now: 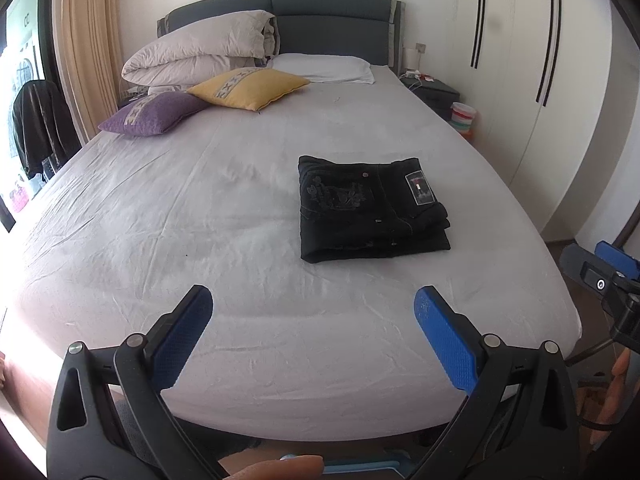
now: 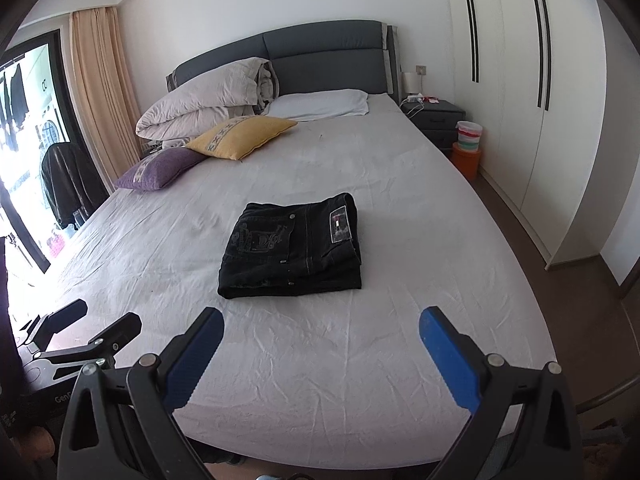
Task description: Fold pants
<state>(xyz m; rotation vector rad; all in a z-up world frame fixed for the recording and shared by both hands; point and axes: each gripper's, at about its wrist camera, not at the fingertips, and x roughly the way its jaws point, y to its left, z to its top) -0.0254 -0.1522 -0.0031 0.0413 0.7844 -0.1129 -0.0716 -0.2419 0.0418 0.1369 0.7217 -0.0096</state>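
Black pants (image 1: 370,210) lie folded into a compact rectangle on the grey bed sheet (image 1: 200,220), right of the bed's middle; a label patch faces up. They also show in the right wrist view (image 2: 294,254). My left gripper (image 1: 314,300) is open and empty, held back over the foot of the bed, well short of the pants. My right gripper (image 2: 320,320) is open and empty, also over the foot of the bed, apart from the pants. The right gripper shows at the far right of the left wrist view (image 1: 604,276).
A rolled duvet (image 1: 204,54), white pillow (image 1: 324,67), yellow cushion (image 1: 250,88) and purple cushion (image 1: 154,114) lie at the bed's head. A nightstand (image 2: 434,114) and stacked tubs (image 2: 468,148) stand on the right, by white wardrobes (image 2: 520,100). A chair with a dark jacket (image 2: 66,184) stands on the left.
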